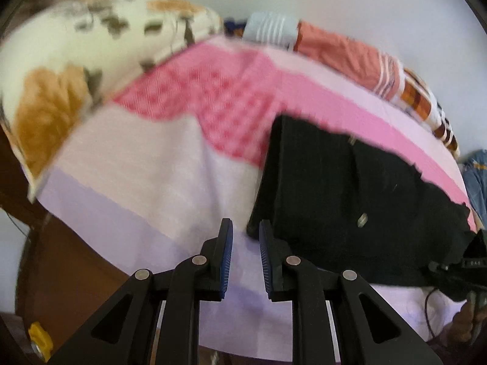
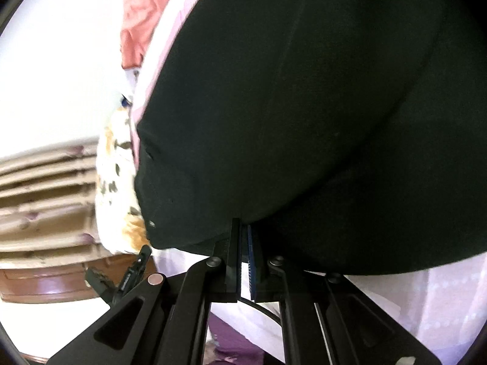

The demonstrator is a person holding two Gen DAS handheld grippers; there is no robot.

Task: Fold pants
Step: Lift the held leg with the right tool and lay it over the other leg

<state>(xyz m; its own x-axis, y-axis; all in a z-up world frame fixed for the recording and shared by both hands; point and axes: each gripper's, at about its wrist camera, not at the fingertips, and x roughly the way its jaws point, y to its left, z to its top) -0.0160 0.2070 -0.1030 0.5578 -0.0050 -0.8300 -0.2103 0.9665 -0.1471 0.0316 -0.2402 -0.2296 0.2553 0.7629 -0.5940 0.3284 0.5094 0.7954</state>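
Right wrist view: right gripper clamped on black pants hem; fabric soft, limp, light. Left gripper fingers apart, empty, near pants corner; grip edges.

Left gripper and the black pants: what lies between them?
Only bare lilac bedsheet, in the left wrist view. The left gripper is open and empty, just short of the black pants, near their corner.
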